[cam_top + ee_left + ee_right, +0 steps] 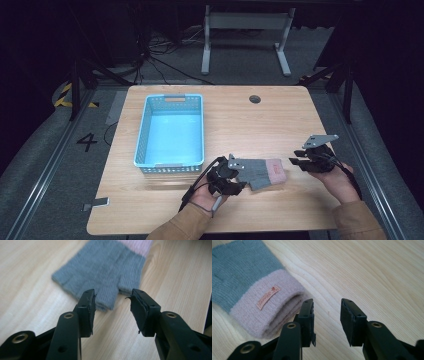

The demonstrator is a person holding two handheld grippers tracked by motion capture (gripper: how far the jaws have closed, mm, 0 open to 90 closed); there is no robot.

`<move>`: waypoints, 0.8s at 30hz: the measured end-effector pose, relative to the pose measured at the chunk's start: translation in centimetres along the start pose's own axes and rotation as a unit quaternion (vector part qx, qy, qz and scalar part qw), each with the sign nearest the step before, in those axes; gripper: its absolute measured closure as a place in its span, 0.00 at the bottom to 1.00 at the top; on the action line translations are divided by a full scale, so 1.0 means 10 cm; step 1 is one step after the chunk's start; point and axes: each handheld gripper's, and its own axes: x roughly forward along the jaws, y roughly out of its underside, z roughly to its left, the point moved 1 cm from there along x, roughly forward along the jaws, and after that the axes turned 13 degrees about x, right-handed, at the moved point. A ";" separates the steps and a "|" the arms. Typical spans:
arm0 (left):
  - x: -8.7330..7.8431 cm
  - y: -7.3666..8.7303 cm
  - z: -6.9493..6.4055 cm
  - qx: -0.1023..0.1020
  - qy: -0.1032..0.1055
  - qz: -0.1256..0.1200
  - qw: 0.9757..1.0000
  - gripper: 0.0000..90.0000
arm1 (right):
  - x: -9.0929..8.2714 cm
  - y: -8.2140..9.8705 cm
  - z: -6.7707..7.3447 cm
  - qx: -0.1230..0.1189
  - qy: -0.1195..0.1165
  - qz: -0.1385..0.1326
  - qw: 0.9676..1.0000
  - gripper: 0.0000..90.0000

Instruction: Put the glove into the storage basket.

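1. High view: at the table's near edge, the person's hands hold the left gripper [235, 187] and right gripper [300, 162].
2. Between them lies a grey knit glove [256, 172], its pink cuff [276, 170] toward the right gripper, flat on the wooden table [250, 125].
3. Left gripper view: jaws stand apart, empty, the glove's finger ends [107, 300] just beyond them.
4. Right gripper view: jaws apart, empty, beside the cuff, which bears a small label [268, 297].
5. Farther left, a blue basket [145, 125] sits.
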 end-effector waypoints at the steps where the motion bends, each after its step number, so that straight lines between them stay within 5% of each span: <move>1: -0.02 -0.04 -0.01 0.003 -0.004 -0.005 1.000 0.58 | -0.03 0.01 -0.04 0.014 -0.005 -0.005 1.000 0.69; 17: 0.18 -0.29 0.01 -0.013 -0.031 -0.029 0.999 0.36 | -0.17 0.03 -0.14 0.042 -0.006 -0.025 0.999 0.59; 24: 0.33 -0.33 0.06 -0.022 -0.026 -0.030 0.999 0.26 | -0.18 0.04 -0.15 0.045 -0.006 -0.030 0.999 0.58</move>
